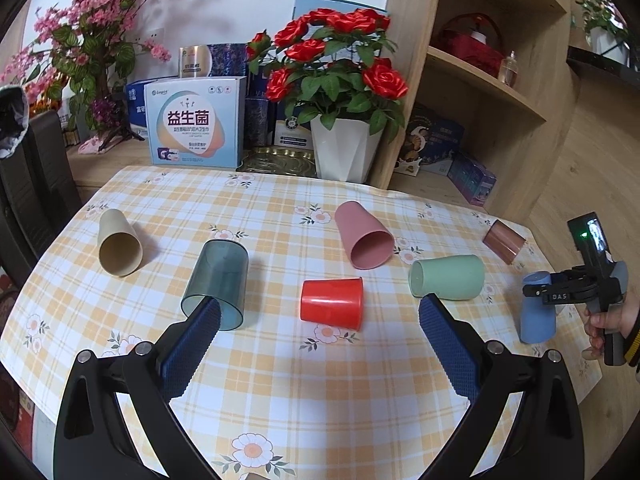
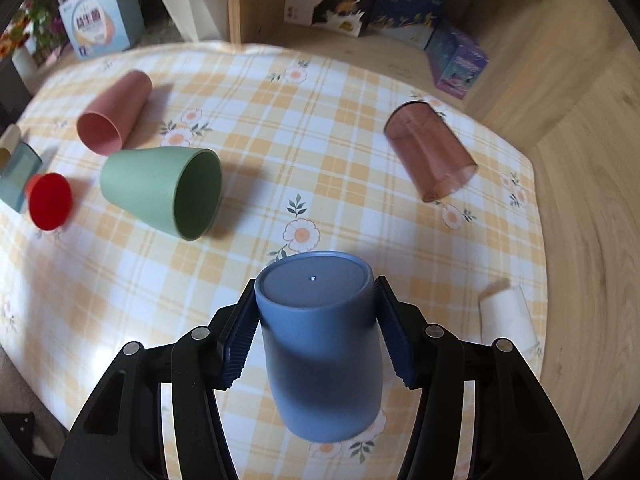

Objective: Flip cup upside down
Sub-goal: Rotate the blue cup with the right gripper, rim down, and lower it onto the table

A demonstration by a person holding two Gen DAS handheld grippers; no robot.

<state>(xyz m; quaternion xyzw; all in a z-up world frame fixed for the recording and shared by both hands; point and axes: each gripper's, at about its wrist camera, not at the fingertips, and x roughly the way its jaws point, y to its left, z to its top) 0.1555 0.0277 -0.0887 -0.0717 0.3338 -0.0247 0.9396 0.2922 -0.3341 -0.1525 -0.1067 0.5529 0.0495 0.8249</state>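
A desk under a yellow-checked floral tablecloth (image 2: 320,128) carries cups lying on their sides: a green plastic cup (image 2: 160,190), a pink cup (image 2: 114,110), a red cup (image 1: 332,303). At the right edge, the right tool (image 2: 316,332) pinches an inverted blue plastic cup (image 2: 320,344), base uppermost. The left tool (image 1: 320,332) hangs spread wide above the cloth.

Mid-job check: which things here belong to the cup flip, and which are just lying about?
In the job:
right gripper
blue plastic cup, base up, between its fingers

Lying about:
green cup
pink cup
red cup
brown translucent cup
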